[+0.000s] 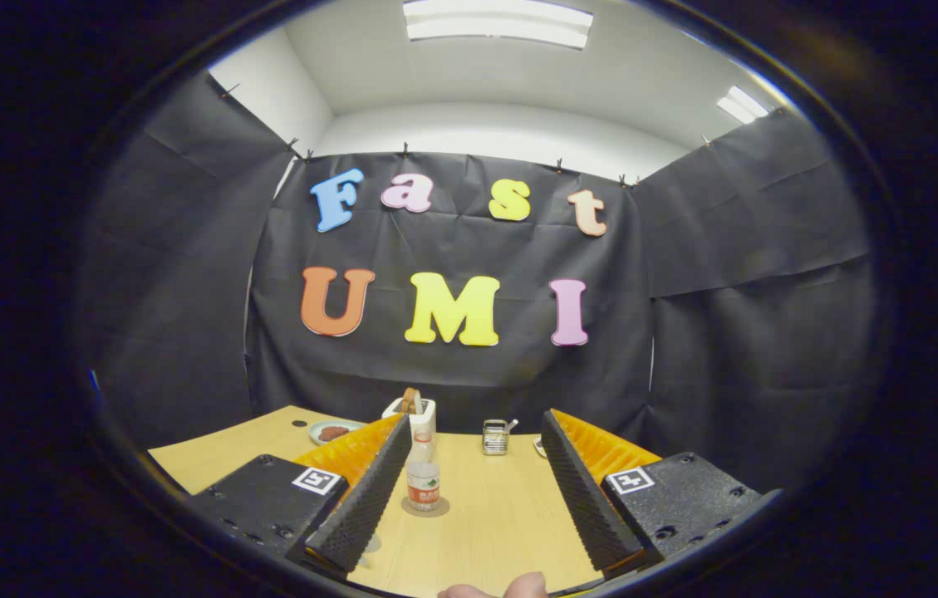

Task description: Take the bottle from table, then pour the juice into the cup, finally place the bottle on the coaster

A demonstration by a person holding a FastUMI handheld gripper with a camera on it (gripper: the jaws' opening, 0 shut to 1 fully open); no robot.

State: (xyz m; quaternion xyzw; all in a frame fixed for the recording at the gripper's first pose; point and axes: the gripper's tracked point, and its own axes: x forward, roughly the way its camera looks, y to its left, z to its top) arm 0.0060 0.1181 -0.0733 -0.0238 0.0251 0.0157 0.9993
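Note:
A small clear bottle [423, 480] with a red-and-white label stands upright on a round brown coaster [427, 507] on the wooden table [502, 515]. It sits between my fingers, close beside the left finger [365, 498] and apart from the right finger [581, 490]. My gripper [476, 420] is open and wide, with nothing pressed between its fingers. A small clear object [370, 544], perhaps the cup, peeks out by the base of the left finger, mostly hidden.
Beyond the bottle stands a white toaster-like box [423, 414] with bread in it. A plate [332, 432] with dark red food lies at the back left. A small metal rack [495, 437] stands at the back middle. A person's fingertips [493, 590] show nearest me.

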